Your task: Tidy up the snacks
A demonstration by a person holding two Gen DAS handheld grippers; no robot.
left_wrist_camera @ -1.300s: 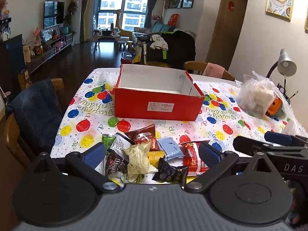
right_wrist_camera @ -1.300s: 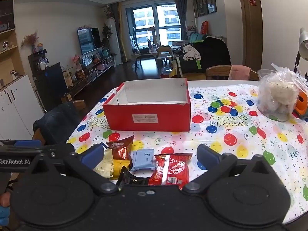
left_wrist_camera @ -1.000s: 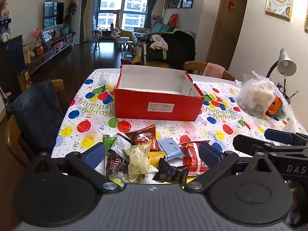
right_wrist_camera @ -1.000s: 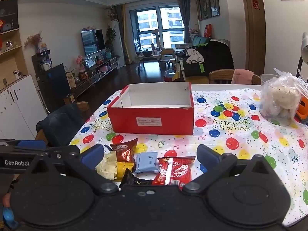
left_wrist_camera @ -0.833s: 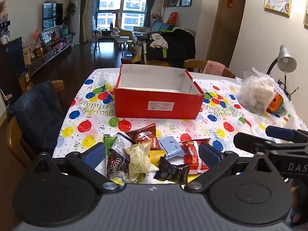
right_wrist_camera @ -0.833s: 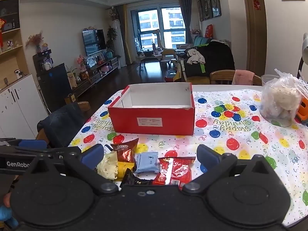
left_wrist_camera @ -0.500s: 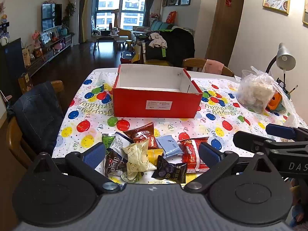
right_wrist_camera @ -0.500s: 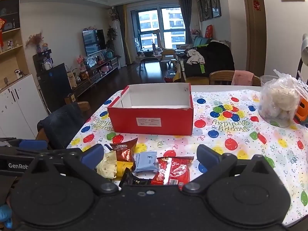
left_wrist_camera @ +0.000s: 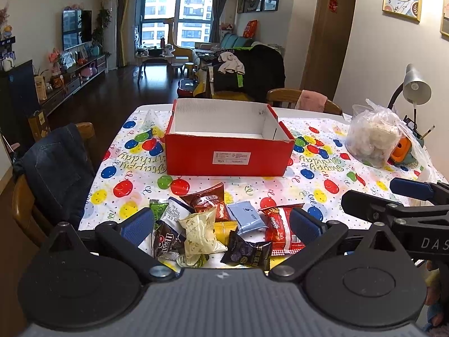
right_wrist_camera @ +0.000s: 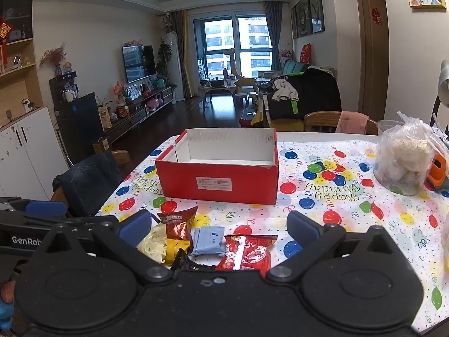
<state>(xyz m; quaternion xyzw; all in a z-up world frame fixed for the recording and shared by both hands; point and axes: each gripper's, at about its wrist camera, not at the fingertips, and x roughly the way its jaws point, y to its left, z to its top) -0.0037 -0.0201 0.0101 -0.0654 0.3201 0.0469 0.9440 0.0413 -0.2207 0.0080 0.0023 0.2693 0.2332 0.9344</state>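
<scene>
both views drawn back slightly, snack pile (left_wrist_camera: 221, 230) before red box (left_wrist_camera: 228, 151)

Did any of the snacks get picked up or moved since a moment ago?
No. Only the cameras shifted a little. The left hand-held gripper and right hand-held gripper are open and hold nothing. The snack pile lies where it was, and the red box holds no snacks that show.

Snack packets (left_wrist_camera: 221, 224) heaped before open red box (left_wrist_camera: 228, 156).
</scene>
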